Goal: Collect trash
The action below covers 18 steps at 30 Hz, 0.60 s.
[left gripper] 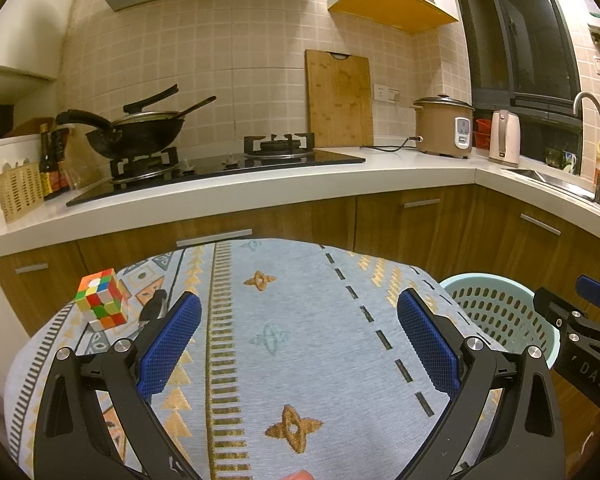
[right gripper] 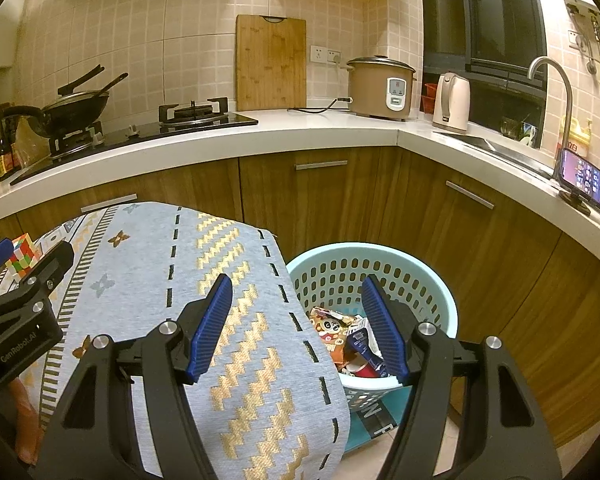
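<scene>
A pale blue perforated basket (right gripper: 432,276) stands on the floor right of the cloth-covered table (right gripper: 148,280); it also shows in the left wrist view (left gripper: 496,308). Snack wrappers and crumpled packets (right gripper: 340,336) lie inside it. My right gripper (right gripper: 296,312) is open and empty, over the table's right edge and the basket's near rim. My left gripper (left gripper: 298,328) is open and empty above the middle of the table (left gripper: 300,320). A small black object (left gripper: 154,306) lies on the cloth beside my left finger (left gripper: 168,344), partly hidden.
A Rubik's cube (left gripper: 102,298) sits at the table's far left. Wooden cabinets and a white counter (left gripper: 260,188) run behind, with a wok (left gripper: 136,132), cutting board, rice cooker (left gripper: 444,126), kettle and sink. A phone (right gripper: 588,180) stands on the counter at right.
</scene>
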{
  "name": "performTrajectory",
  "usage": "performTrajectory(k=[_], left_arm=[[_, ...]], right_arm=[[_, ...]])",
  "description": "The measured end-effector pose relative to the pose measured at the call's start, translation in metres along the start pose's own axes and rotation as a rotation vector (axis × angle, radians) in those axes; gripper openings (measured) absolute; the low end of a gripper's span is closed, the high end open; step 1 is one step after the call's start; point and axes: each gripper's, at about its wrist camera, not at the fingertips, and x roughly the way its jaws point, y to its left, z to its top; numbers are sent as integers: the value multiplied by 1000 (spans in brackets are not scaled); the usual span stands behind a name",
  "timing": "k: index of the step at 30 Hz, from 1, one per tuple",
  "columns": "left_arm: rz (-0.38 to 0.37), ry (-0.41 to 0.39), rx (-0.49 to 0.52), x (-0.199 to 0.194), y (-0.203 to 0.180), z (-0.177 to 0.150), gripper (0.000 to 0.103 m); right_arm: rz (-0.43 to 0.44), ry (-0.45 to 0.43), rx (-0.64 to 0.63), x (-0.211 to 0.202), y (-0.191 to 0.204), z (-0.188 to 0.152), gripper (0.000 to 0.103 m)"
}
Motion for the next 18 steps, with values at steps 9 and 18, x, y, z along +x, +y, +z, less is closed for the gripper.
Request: performTrajectory(k=[9, 18], left_arm=[[6, -5, 1, -1, 0, 0, 95], [-2, -6, -3, -2, -1, -1, 95]], right_arm=[[-1, 4, -2, 1, 2, 0, 63], [-1, 8, -2, 2, 4, -1, 63]])
